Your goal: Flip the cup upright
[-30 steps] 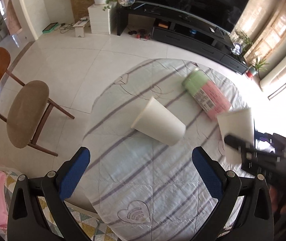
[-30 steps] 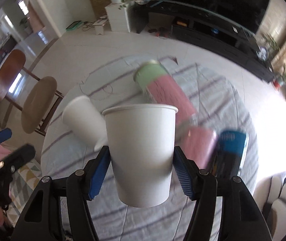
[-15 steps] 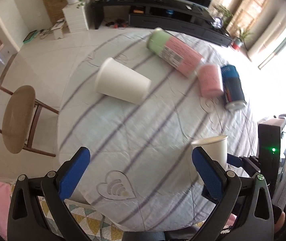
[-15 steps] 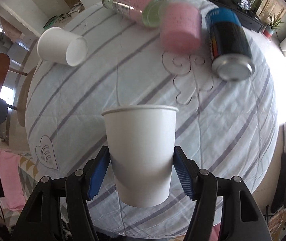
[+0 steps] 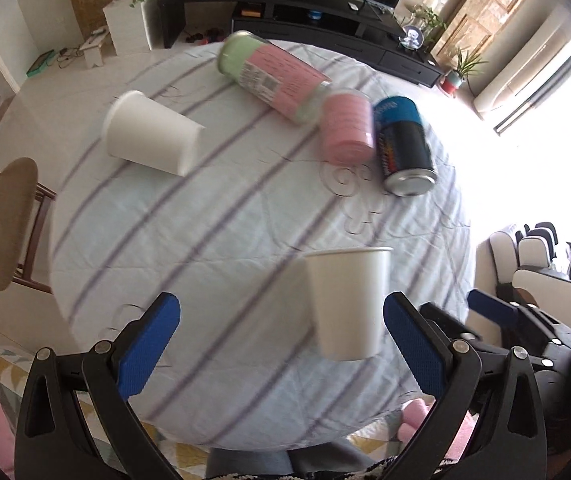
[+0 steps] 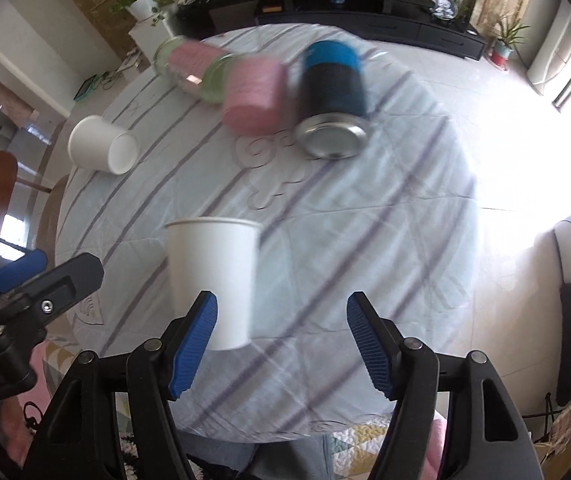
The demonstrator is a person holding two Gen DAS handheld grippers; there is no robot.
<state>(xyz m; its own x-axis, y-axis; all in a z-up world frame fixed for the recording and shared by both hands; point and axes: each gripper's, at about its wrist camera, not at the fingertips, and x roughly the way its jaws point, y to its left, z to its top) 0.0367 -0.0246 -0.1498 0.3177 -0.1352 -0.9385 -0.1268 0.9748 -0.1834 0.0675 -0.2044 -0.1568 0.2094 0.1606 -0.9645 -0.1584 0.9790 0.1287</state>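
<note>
A white paper cup (image 6: 215, 280) stands upright, mouth up, near the front edge of the round table (image 6: 385, 240); it also shows in the left wrist view (image 5: 347, 300). My right gripper (image 6: 281, 344) is open and empty, the cup just ahead of its left finger. A second white paper cup (image 5: 151, 138) lies on its side at the far left, also in the right wrist view (image 6: 101, 144). My left gripper (image 5: 281, 344) is open and empty above the front edge.
A green and pink canister (image 5: 273, 76), a pink container (image 5: 347, 128) and a blue can (image 5: 403, 146) lie on their sides at the far side of the table. A wooden stool (image 5: 7, 220) stands left. White chairs (image 5: 537, 264) stand right.
My right gripper opened and let go of the upright cup, which now stands on the table. The right gripper drew back to the right. The left gripper shifted a little.
</note>
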